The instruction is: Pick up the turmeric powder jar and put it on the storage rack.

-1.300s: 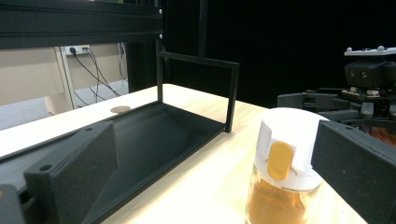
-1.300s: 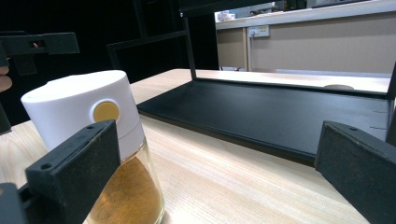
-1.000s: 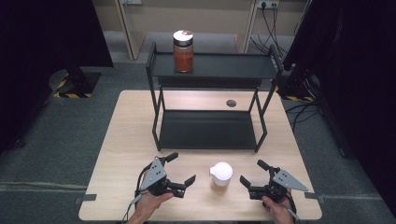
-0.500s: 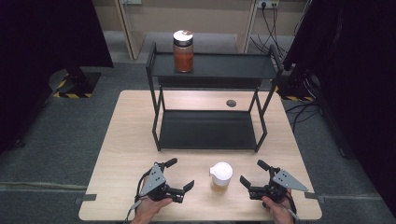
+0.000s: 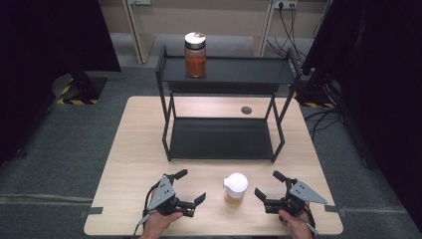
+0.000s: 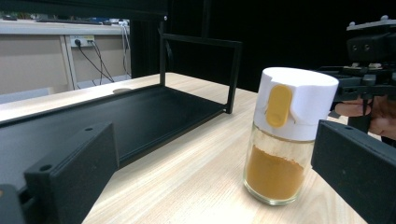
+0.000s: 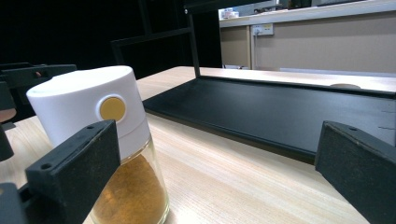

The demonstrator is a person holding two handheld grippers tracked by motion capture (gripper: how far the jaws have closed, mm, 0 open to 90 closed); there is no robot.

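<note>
Pale wood grain runs across the table (image 5: 134, 164), which stands on grey carpet with dark curtains to either side and a beige wall with sockets behind. Near its front edge, between the two grippers, stands a spice jar (image 5: 235, 189) upright on the wood, touching neither. It is clear glass with a white cap and holds orange-brown powder to about half its height.

The left gripper (image 5: 190, 188) sits just beside the jar with its jaws spread wide and nothing between them. The right gripper (image 5: 269, 185) sits on the jar's other side, jaws likewise spread and bare. Each is held by a hand at the table's near edge.

From above, the cap reads as a plain white disc. The left gripper view adds a yellow oval flip tab (image 6: 278, 106) on the cap's side, and the right gripper view a round yellow button (image 7: 112, 108) on the opposite side.

Behind the jar, well apart, a black two-tier metal rack (image 5: 221, 139) stands mid-table, its lower shelf bare. On the upper shelf's left end stands a larger jar (image 5: 195, 55) of reddish contents with a pale lid. A small dark round spot (image 5: 246, 110) shows on the tabletop behind the rack's lower shelf.
</note>
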